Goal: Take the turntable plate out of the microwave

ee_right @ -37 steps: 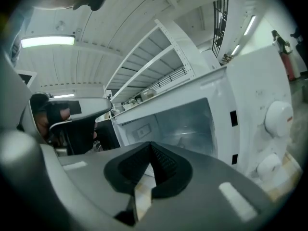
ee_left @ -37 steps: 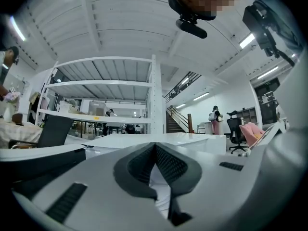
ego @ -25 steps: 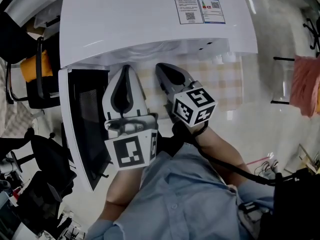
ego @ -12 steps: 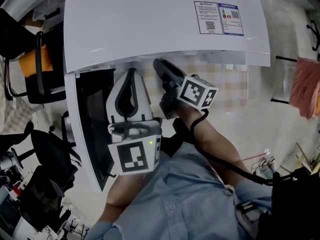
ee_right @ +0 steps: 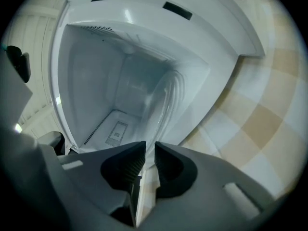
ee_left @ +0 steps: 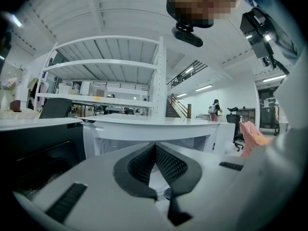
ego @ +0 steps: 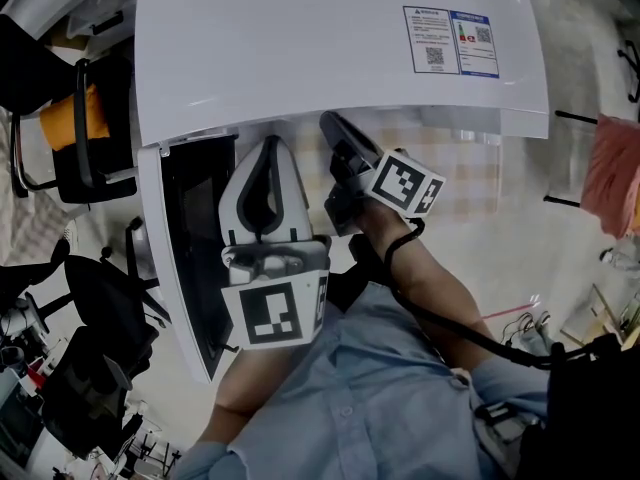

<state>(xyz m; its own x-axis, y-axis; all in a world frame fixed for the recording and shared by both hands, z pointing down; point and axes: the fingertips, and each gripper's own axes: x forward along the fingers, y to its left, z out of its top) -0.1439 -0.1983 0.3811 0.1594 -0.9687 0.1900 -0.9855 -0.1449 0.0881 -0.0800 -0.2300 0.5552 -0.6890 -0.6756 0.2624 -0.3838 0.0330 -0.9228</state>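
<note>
In the right gripper view the clear glass turntable plate (ee_right: 163,99) shows edge-on, because that camera is rolled; it lies inside the white microwave cavity (ee_right: 96,66). Its near rim runs down between the dark pads of my right gripper (ee_right: 150,150), whose jaws are closing on it with only a thin gap left. In the head view the right gripper (ego: 338,128) reaches under the microwave's top (ego: 330,48), which hides its tips. My left gripper (ego: 266,146) hangs beside it at the cavity mouth, shut and holding nothing (ee_left: 155,146).
The microwave door (ego: 185,238) stands open at the left, close to the left gripper. A checked cloth (ego: 455,168) covers the table right of the cavity. Black chairs (ego: 90,298) stand off the table's left side, and a pink cloth (ego: 610,168) hangs at the far right.
My right gripper has rolled over and pushed further in under the microwave's top. The left gripper has hardly moved.
</note>
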